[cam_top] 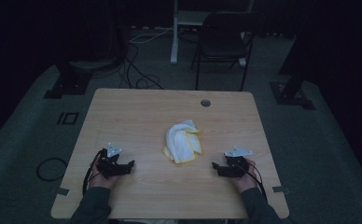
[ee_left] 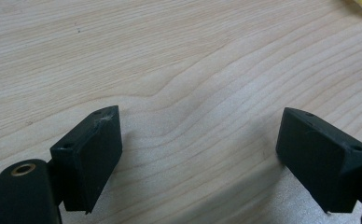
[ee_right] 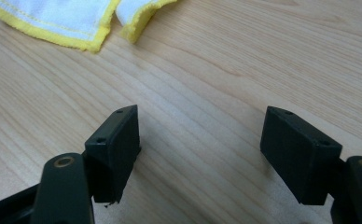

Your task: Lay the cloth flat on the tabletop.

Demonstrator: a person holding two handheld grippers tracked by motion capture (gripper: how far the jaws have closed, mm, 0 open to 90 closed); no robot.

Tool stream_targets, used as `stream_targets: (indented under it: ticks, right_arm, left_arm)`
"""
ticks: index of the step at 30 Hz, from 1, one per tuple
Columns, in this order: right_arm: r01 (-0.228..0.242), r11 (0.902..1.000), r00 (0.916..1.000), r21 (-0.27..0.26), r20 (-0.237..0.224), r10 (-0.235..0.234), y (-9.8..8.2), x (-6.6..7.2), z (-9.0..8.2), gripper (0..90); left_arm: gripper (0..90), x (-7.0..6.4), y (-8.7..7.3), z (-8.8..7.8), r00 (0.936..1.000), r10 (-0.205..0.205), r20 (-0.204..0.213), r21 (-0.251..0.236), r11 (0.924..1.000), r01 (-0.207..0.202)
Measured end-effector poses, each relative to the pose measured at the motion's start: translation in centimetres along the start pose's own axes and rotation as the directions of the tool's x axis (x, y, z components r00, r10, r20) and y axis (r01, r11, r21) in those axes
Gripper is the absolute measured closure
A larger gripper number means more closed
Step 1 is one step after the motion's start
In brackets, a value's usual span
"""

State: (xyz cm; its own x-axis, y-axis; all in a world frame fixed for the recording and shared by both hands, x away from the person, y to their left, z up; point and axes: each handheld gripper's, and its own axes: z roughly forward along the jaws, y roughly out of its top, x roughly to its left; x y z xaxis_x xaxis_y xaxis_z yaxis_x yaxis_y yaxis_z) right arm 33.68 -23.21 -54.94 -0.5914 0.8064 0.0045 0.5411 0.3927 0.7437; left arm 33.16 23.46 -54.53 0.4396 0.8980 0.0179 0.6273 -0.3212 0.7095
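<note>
A crumpled white cloth [cam_top: 183, 141] with yellow hems lies on the table [cam_top: 137, 112]; both grippers' jaws stand apart, empty.

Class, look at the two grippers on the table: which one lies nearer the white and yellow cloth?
The right gripper. The cloth lies just ahead of its open jaws in its own view, while the left gripper catches only a yellow corner of it.
</note>
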Motion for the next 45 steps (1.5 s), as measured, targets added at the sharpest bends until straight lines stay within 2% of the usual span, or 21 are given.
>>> stream_targets:
  ticks: [7,11,13,17,18,19,20,23,25,33,37,45]
  right_arm:
    - [-0.022,0.9998,0.9995,0.001,0.022,0.022,0.1,0.0,0.1,28.3]
    - [-0.008,0.9999,0.9999,0.007,0.008,0.008,0.1,0.0,0.2,22.7]
    - [-0.01,0.9999,0.9999,0.011,0.009,0.01,0.2,0.1,0.2,22.7]
    - [-0.014,0.9997,0.9998,0.022,0.013,0.014,0.3,0.1,0.1,24.3]
    - [-0.01,0.9997,0.9999,0.023,0.012,0.01,0.3,0.2,0.1,28.0]
    - [-0.012,0.9997,0.9999,0.022,0.011,0.012,0.4,0.2,0.0,33.9]
    - [-0.013,0.9997,0.9998,0.019,0.013,0.013,0.4,0.3,-0.1,47.3]
    - [-0.031,0.9995,0.9994,0.002,-0.012,0.031,0.3,0.4,-0.4,62.1]
    - [-0.029,0.9995,0.9994,-0.012,-0.021,0.029,0.4,0.5,-0.6,67.4]
    - [0.023,0.9989,0.9994,-0.04,-0.026,-0.024,1.8,2.5,-0.9,67.5]
    - [0.035,0.9981,0.9988,-0.05,-0.031,-0.037,2.4,3.0,-1.0,68.6]
    - [0.064,0.9959,0.9968,-0.063,-0.044,-0.067,3.2,3.8,-0.8,68.1]
  left_arm:
    - [17.8,-0.1,0.2,0.0,1.0,0.005,0.006,0.005,1.0,-0.005]
    - [24.5,-0.3,0.5,0.1,0.9996,0.02,0.019,0.009,0.9998,-0.02]
    - [25.7,-0.4,0.5,0.1,0.9994,0.023,0.025,0.006,0.9997,-0.023]
    - [35.1,-0.6,0.7,0.0,0.9987,0.035,0.038,0.009,0.9993,-0.036]
    - [37.2,-0.7,0.8,-0.1,0.9986,0.025,0.047,0.014,0.9996,-0.025]
    - [39.7,-0.7,0.9,-0.2,0.9963,0.014,0.085,0.017,0.9997,-0.015]
    - [44.7,-0.6,1.0,-0.3,0.9935,0.004,0.114,0.013,0.9999,-0.005]
    - [44.5,-1.4,1.3,-0.5,0.9927,0.042,0.113,0.006,0.9991,-0.043]
    - [44.4,-1.7,1.5,-0.7,0.9912,0.055,0.12,-0.003,0.9985,-0.055]
    - [46.4,-3.0,2.3,-0.8,0.986,0.082,0.145,-0.031,0.9964,-0.078]
    - [48.2,-3.7,2.9,-0.3,0.9806,0.107,0.164,-0.035,0.9941,-0.102]
    - [48.7,-4.8,4.0,0.7,0.9768,0.125,0.174,-0.051,0.9918,-0.118]
